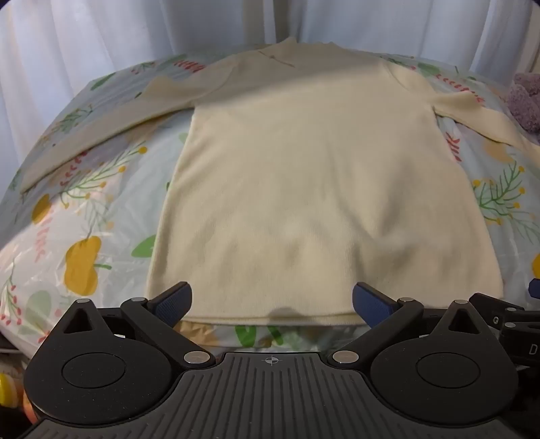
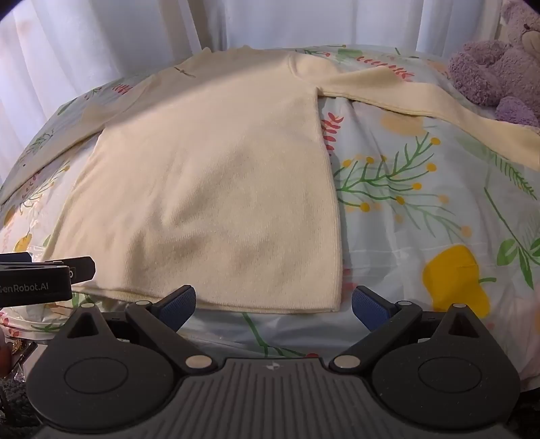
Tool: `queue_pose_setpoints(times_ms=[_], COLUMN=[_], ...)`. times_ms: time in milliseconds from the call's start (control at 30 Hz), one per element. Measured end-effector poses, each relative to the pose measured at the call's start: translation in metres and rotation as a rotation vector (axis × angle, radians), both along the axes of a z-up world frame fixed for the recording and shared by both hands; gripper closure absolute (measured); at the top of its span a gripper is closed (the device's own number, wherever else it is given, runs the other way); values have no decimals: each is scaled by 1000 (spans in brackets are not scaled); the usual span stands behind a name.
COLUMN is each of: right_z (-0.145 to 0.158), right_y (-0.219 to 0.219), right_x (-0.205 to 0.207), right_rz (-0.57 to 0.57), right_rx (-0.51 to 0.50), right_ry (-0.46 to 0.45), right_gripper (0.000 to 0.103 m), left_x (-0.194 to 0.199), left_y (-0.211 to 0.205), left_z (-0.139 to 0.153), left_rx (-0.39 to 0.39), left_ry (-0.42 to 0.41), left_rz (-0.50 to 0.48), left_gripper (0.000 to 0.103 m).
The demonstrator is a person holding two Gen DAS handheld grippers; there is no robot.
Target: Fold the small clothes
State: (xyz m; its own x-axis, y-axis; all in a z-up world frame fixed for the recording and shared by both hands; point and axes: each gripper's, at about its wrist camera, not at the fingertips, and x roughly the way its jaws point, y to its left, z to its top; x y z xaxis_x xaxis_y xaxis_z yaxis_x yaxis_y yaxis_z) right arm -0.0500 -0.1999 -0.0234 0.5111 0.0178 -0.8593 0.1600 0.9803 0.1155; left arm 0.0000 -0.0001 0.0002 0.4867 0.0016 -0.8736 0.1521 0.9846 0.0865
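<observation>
A cream long-sleeved sweater lies flat on the floral bedsheet, collar far, hem near, both sleeves spread outward. My left gripper is open, its blue pads either side of the hem's middle, holding nothing. The sweater also shows in the right wrist view. My right gripper is open and empty at the hem's right corner. The left gripper's body shows at the left edge of the right wrist view.
A purple plush toy sits at the far right of the bed, next to the right sleeve. White curtains hang behind the bed. The floral sheet lies bare to the right of the sweater.
</observation>
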Motion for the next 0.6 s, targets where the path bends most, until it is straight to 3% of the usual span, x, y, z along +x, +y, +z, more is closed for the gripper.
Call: queue_pose_setpoints(times_ms=[600], right_z=[2], right_y=[0], right_x=[5], right_rz=[-4], right_rx=[-7], right_ry=[8], right_gripper=[4], left_x=[4], left_y=[-5], left_z=[-2], left_rx=[-3], left_ry=[8], left_rz=[-12], left_gripper=[0])
